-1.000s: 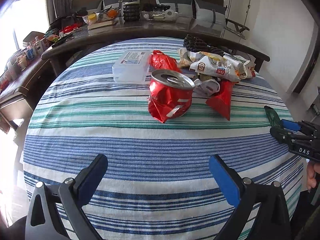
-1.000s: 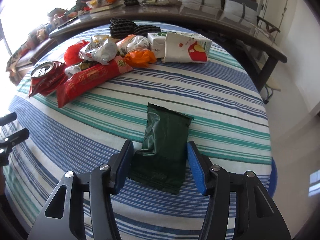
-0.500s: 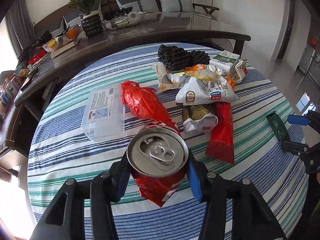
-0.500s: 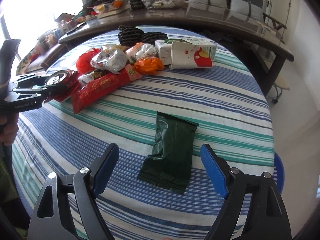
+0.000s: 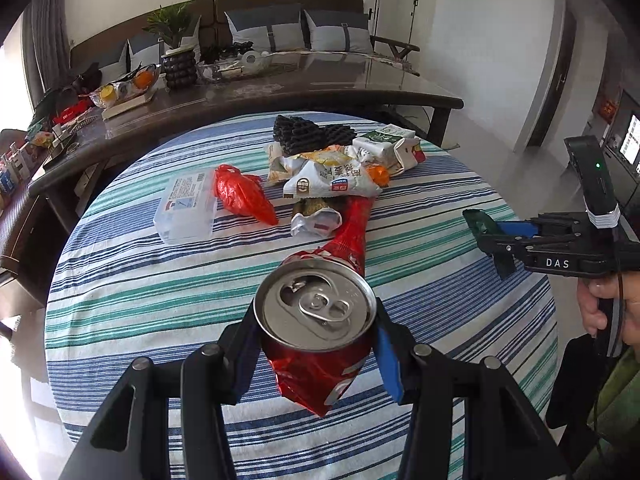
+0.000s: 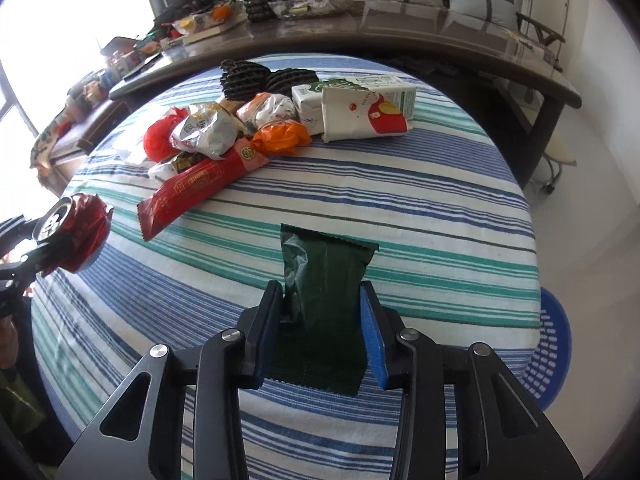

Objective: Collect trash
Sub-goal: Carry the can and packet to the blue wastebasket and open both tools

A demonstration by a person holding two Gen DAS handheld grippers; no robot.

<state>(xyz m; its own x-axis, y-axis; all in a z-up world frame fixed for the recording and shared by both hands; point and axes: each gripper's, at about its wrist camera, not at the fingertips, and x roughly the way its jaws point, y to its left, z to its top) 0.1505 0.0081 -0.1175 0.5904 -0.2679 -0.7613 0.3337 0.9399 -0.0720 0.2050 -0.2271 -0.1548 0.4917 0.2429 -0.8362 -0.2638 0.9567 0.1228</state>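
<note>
striped tablecloth, dark long table behind, potted plant, grey cushions.

— What's different on the left?
— The left gripper, open a second ago, now clamps the crushed red can, lifted off the tablecloth.
— The right?
— The right gripper, briefly spread, pinches the green wrapper again.

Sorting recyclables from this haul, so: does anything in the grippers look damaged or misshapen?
Yes. The red can in the left gripper is crushed, its lower body crumpled to a jagged point though the lid is intact. The green wrapper in the right gripper is creased.
</note>
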